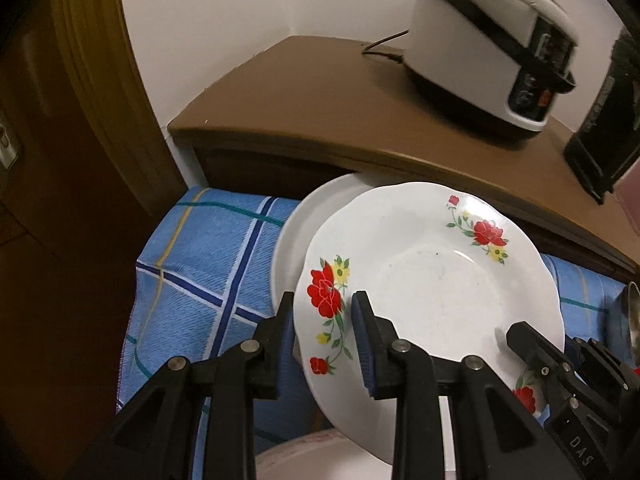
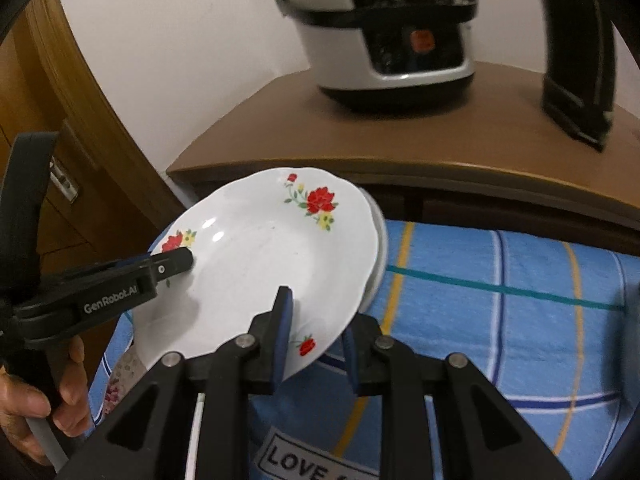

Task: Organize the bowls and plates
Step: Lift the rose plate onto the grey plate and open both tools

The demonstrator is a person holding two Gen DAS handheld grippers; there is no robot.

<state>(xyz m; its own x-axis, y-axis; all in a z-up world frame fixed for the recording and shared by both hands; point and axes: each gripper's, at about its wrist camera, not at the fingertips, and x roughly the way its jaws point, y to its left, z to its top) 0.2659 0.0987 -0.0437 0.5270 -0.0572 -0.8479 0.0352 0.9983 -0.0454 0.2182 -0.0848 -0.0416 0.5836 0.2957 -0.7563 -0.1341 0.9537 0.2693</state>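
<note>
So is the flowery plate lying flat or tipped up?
Tipped up. The flowered plate is held off the blue cloth by the left gripper and right gripper.

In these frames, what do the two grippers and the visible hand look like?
Both grippers, left and right, are matte black plastic with silver pivot pins, triangular cutouts and blue ribbed pads. The left one carries white "GenRobot.AI" lettering; the right shows "DAS". The bare left hand grips a black handle; no sleeve or cable shows.

A plain white plate [image 1: 294, 224] lies mostly hidden behind the flowered white plate [image 1: 424, 280]. The black upright appliance [image 2: 576, 60] is blurred and cut off by the frame's top.
</note>
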